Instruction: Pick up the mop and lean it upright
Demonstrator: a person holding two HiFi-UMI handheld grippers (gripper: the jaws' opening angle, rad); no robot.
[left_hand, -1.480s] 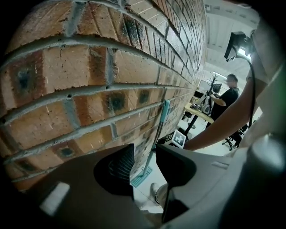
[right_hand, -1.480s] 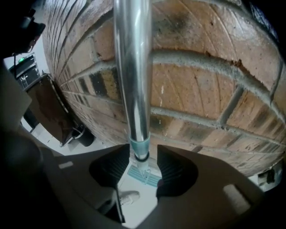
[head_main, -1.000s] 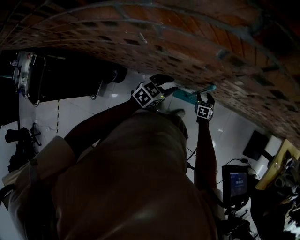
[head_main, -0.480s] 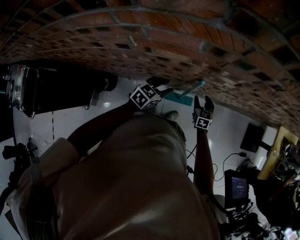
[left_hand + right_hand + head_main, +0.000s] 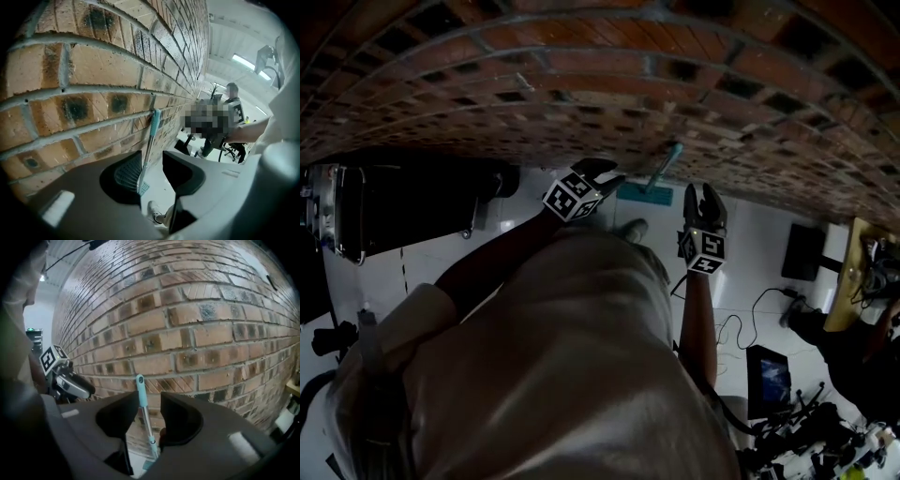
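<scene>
**Leaning mop could slide off the wall if a claw nudges it**

The mop with a pale teal grip and a silver metal shaft [image 5: 141, 392] stands nearly upright ahead of both claws. The top of its grip rests on the red brick wall [image 5: 197, 333], and its flat teal head [image 5: 643, 193] sits on the pale tiled floor [image 5: 750, 244] below and beyond the claw tips.

The left claw [image 5: 152, 154] is spread wide and grips nothing. The shaft runs down through its gap, close by its left pad [image 5: 127, 172]. I cannot tell whether it brushes that pad, but nothing clamps it. The right claw [image 5: 149, 393] has just been closing its jaws partway. They stand apart and hold nothing, and the mop shows through the gap farther on, against the wall.

The lean looks fragile. Only the grip's tip seems to bear on the rough brick, and the floor looks smooth, so the head may skate outward and let the handle scrape down. The likeliest cause is the left claw. It sits so near the shaft that a sideways drift could tip the mop along the wall. A narrowing right claw could also clip the grip if it moves forward.

No bucket, bin or box can be made out near either claw. A dark bulky shape [image 5: 403, 202] sits well to the left of the left claw. It is too dim to identify, and nothing can be seen inside it.
</scene>
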